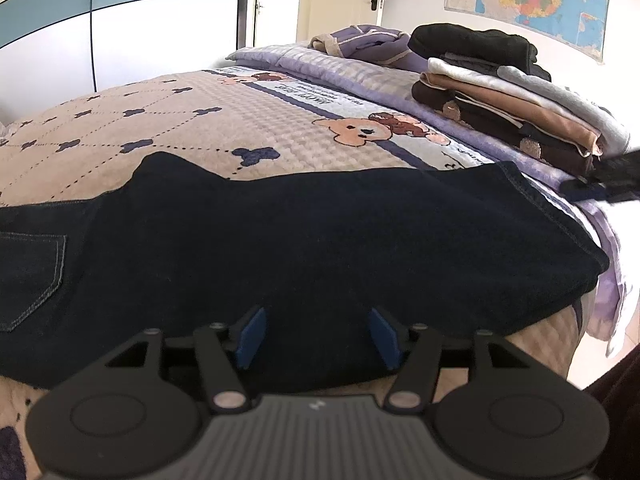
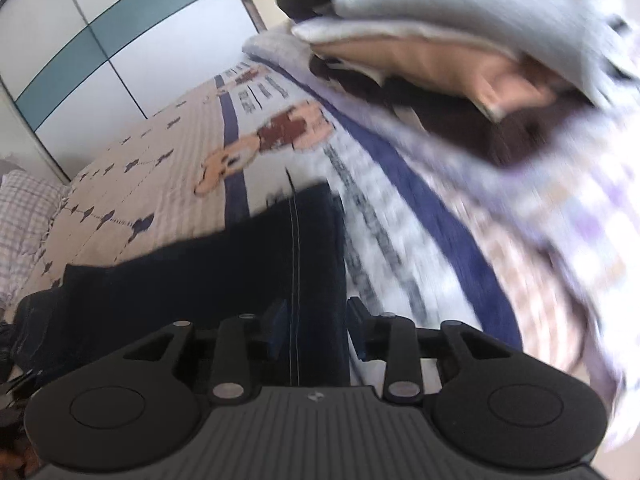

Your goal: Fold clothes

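Note:
Dark navy jeans (image 1: pixel 320 240) lie flat across the near part of the bed, a back pocket showing at the left. My left gripper (image 1: pixel 318 336) hovers over their near edge. Its blue pads (image 1: pixel 252 336) stand wide apart with only flat cloth under them, so it is open. In the blurred right wrist view, the stitched end of the jeans (image 2: pixel 240 280) runs between the fingers of my right gripper (image 2: pixel 317 318). The jaws stand apart and do not press on the cloth. That gripper also shows as a dark blur, the right gripper (image 1: pixel 612 178), at the jeans' far right corner.
A stack of folded clothes (image 1: pixel 500 96) sits on the bed's right side, close above the right gripper (image 2: pixel 440 60). A crumpled purple garment (image 1: pixel 360 44) lies behind it. The bear-print bedspread (image 1: pixel 200 120) stretches left toward a checked pillow (image 2: pixel 24 216). Wardrobe doors (image 1: pixel 80 20) stand beyond.

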Motion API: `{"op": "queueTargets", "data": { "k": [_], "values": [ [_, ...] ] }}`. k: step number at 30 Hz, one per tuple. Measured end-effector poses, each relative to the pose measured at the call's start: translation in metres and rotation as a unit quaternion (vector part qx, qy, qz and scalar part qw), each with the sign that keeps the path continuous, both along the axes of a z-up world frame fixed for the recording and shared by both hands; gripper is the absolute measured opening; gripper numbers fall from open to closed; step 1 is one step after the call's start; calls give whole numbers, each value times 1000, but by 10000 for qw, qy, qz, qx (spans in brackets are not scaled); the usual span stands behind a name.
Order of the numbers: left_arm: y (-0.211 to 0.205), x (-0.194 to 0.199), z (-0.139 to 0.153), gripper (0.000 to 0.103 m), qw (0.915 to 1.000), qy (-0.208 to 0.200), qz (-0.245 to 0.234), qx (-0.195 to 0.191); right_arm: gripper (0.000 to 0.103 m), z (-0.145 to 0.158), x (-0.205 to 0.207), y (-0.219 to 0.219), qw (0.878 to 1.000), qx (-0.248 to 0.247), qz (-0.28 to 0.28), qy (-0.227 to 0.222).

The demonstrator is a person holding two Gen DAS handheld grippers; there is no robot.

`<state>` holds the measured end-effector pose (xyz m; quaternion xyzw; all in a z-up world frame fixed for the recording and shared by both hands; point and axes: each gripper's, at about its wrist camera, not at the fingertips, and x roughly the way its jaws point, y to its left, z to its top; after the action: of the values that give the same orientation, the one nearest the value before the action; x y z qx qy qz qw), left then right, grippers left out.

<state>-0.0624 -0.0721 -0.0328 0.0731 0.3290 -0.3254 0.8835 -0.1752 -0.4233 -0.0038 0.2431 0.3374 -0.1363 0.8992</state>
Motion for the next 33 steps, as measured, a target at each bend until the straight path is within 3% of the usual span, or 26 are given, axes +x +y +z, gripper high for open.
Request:
{"op": "queueTargets", "data": {
  "k": [4,15,18,19,24,26,27,33],
  "values": [
    [5,3,4,61,9999,-54,58,-116,48,-8,36,-15,9994,-292,17,-206],
    [32,31,14,62,9984,-170,457,-279,53,-33,84,-29,9975,-485,42,-514],
    [38,43,14,62,9976,-201,615,-241,33,-33,90,-20,9947,-847,-14,-587],
    [40,47,16,62,9972,-246,664,-223,12,-32,91,-17,9930,-1041,-36,-554],
    [62,75,18,68,9916,-244,1242,-255,10,-19,81,-14,9883,-1416,-390,-415],
    [72,93,18,68,9873,-145,1573,-183,1,-24,83,-13,9855,-1632,-456,-114],
    [73,101,19,68,9864,-157,1630,-116,2,-28,85,-13,9841,-1716,-455,12],
    [57,138,22,69,9911,-479,1222,211,11,-24,85,-21,9870,-1522,-511,-5]
  ]
}}
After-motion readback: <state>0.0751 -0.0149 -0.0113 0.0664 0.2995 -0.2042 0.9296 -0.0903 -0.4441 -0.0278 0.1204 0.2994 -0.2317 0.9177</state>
